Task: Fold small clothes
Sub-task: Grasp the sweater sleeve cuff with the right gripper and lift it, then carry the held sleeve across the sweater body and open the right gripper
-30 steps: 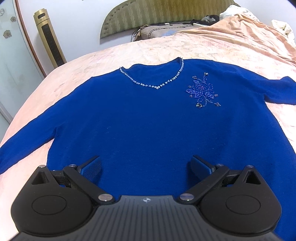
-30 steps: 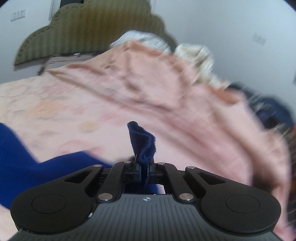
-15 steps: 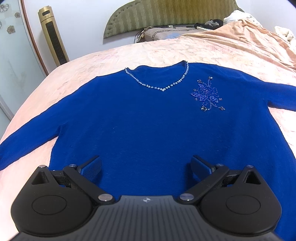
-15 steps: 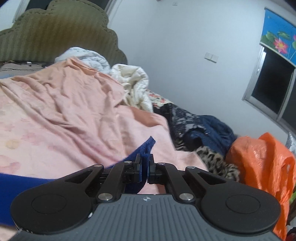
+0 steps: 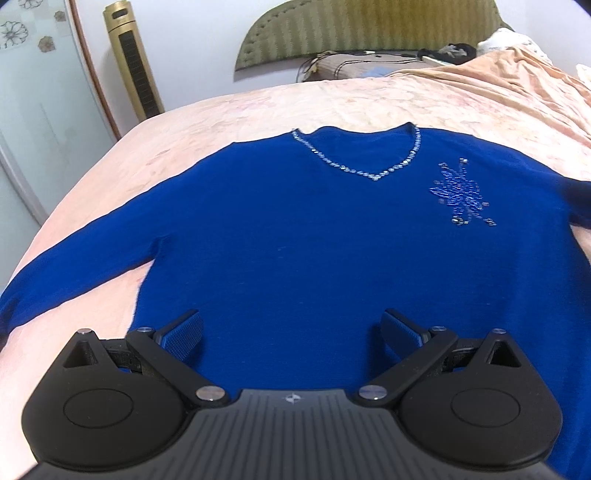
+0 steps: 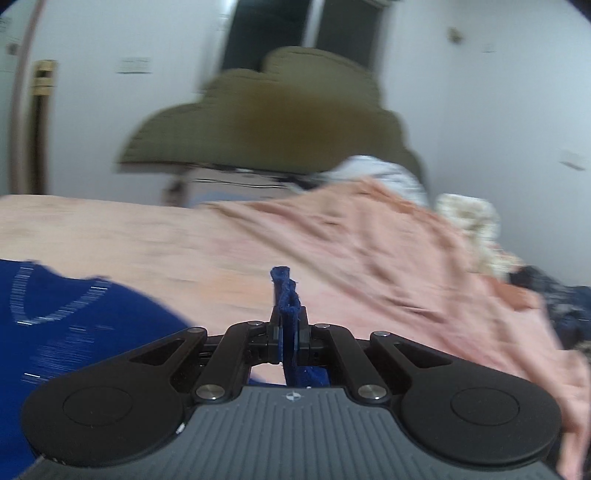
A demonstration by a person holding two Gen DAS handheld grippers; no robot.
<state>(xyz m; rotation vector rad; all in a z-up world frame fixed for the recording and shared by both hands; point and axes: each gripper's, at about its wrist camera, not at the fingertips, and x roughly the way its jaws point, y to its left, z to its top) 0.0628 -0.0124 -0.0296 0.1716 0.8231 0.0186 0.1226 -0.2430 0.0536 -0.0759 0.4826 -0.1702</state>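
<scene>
A royal blue sweater (image 5: 295, 240) with a beaded V-neck and a beaded flower on the chest lies flat, front up, on the pink bed. My left gripper (image 5: 291, 332) is open and empty, hovering over the sweater's lower hem. My right gripper (image 6: 289, 332) is shut on a fold of the sweater's right sleeve (image 6: 284, 295), which sticks up between the jaws. The sweater's body and neckline show at the left of the right wrist view (image 6: 74, 332), blurred by motion.
The pink bedspread (image 5: 258, 110) is rumpled into a heap at the far right (image 6: 388, 251). A green headboard (image 5: 369, 29) and pillows sit at the far end. A gold tower fan (image 5: 133, 62) stands at the left wall. Clothes are piled at the right (image 6: 561, 302).
My right gripper, still holding the sleeve, has swung left from facing the window and clothes pile to facing the headboard. The left gripper has drifted slightly right and stays open.
</scene>
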